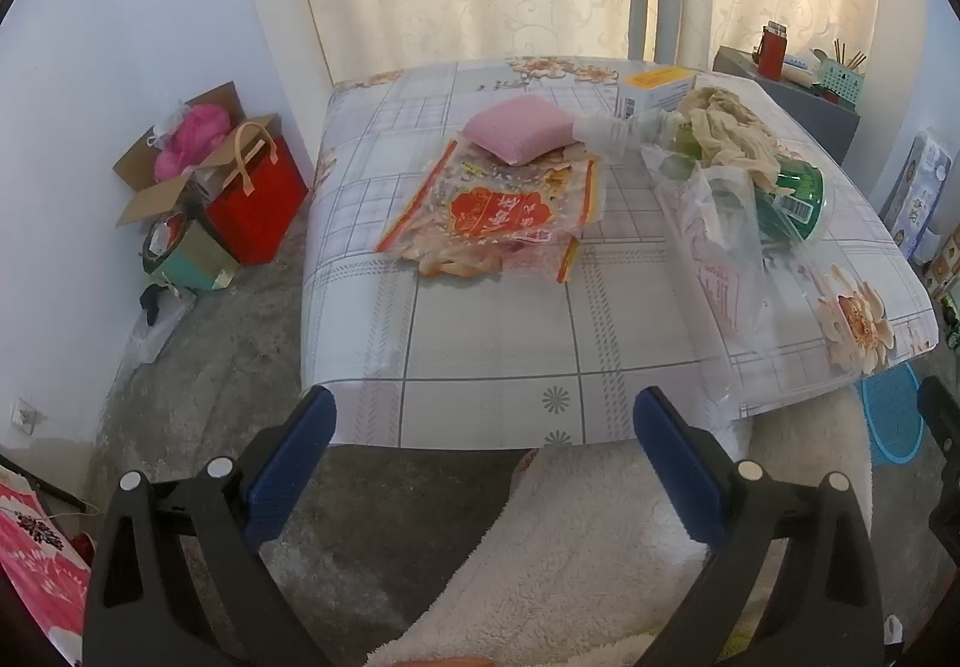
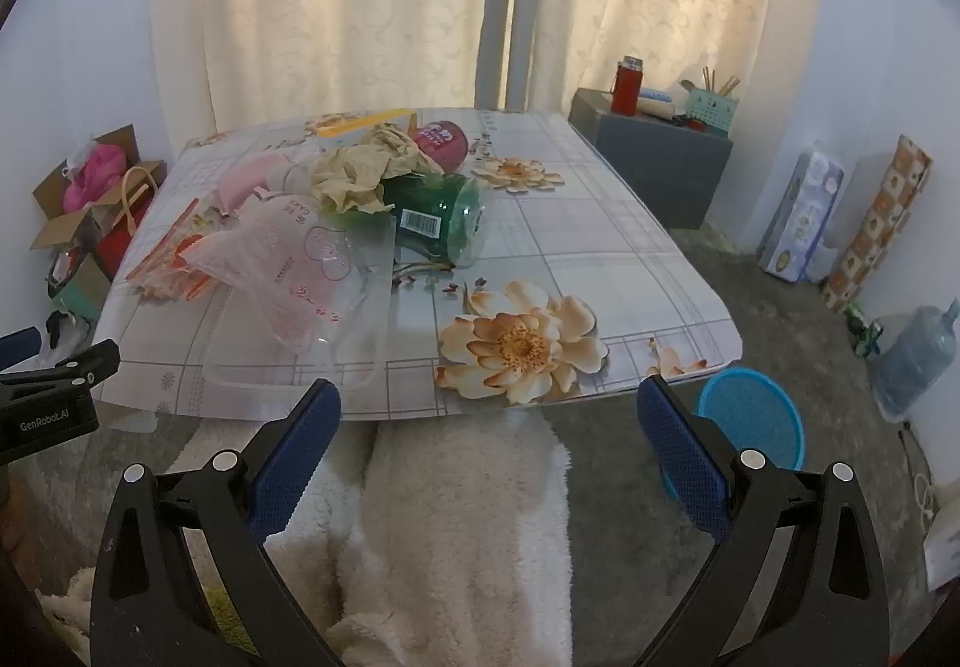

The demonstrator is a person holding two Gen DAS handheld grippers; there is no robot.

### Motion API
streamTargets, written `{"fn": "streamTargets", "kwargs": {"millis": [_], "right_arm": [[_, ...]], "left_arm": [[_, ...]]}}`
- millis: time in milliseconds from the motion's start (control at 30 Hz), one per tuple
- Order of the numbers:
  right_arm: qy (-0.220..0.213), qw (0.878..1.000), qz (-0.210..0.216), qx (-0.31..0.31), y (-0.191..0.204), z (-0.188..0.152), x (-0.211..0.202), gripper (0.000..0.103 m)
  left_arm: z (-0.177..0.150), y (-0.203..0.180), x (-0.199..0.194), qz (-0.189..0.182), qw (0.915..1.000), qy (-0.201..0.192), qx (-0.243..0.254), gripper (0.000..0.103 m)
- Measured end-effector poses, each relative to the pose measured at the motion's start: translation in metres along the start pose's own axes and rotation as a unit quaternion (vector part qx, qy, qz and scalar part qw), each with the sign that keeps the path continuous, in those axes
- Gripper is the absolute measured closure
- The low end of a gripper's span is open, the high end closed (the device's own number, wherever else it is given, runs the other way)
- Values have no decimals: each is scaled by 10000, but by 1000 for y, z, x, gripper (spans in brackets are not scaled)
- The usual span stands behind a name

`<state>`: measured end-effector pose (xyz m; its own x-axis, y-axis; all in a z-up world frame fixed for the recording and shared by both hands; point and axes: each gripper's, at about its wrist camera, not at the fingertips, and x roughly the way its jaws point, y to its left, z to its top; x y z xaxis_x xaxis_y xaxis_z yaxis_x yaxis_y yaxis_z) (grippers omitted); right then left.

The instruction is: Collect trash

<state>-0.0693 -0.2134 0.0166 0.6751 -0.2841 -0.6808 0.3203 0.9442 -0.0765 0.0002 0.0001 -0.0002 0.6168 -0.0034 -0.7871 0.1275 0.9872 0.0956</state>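
Curtains hang behind a low tabletop [image 1: 480,355] covered in a checked, flowered cloth, with grey floor around it. The trash lies in a loose heap on the far half: a flat snack wrapper [image 1: 492,214] at centre-left with a pink sponge [image 1: 519,136] resting on its far edge, and to the right a clear plastic bag [image 2: 288,271], a wad of crumpled brown paper [image 2: 360,172] and a green bottle [image 2: 435,220] lying on its side. The wrapper and bag look light, thin and slippery, so pinching a raised, wrinkled edge should work better than pressing on a flat part. The paper is soft and should crush easily; any bunched fold will do. The bottle looks stiff but may roll, so it is best taken across its body. The left gripper [image 1: 483,427] and right gripper [image 2: 489,418] both hover at the near edge, fingers spread wide, holding and touching nothing.
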Motion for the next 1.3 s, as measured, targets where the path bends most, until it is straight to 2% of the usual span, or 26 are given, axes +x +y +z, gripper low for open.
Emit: {"fn": "streamTargets", "kwargs": {"millis": [1300], "right_arm": [[32, 10000, 17, 12, -2, 0, 1, 8]], "left_arm": [[-3, 1, 0, -9, 10000, -24, 8, 6]]}}
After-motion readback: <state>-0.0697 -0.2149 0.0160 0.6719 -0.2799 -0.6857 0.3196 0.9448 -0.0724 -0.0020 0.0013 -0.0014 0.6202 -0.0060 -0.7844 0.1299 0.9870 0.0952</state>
